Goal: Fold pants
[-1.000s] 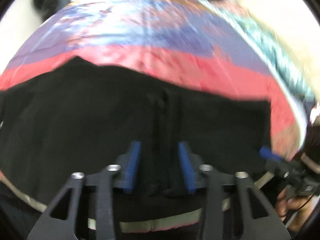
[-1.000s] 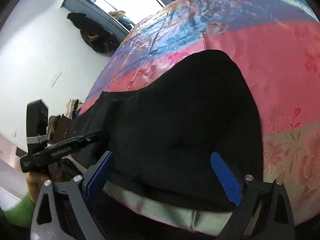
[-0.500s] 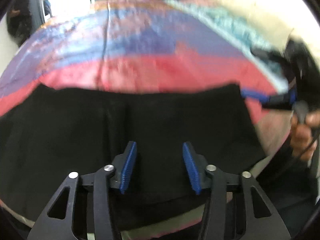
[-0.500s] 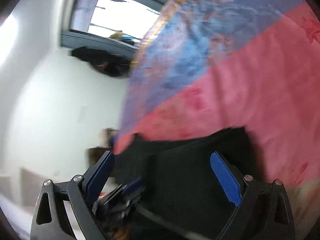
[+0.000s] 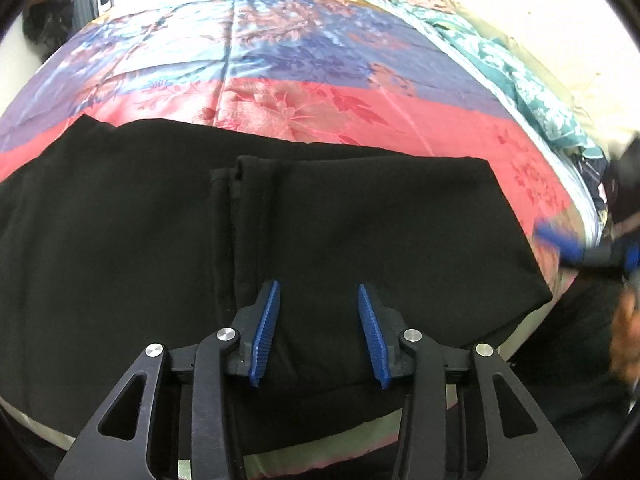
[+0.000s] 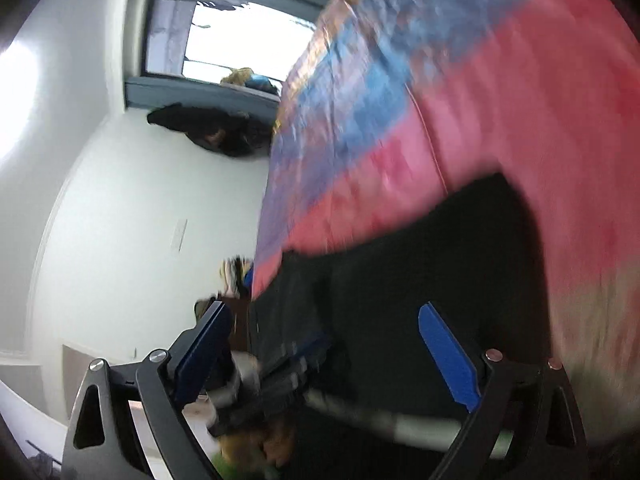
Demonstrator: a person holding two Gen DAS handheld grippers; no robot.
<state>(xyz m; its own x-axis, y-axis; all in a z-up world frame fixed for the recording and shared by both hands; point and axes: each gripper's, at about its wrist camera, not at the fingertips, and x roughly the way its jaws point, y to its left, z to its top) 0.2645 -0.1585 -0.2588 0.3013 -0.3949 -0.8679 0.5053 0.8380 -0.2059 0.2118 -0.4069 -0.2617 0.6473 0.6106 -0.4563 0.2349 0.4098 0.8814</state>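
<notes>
Black, soft, limp cloth: the pants [image 5: 360,240] lie along the bed's [image 5: 304,108] near edge; we judge them light, best pinched at a hem or corner; our left gripper [image 5: 318,334] has just narrowed, gripping nothing; our right gripper [image 6: 328,356] gapes wide, empty.
</notes>
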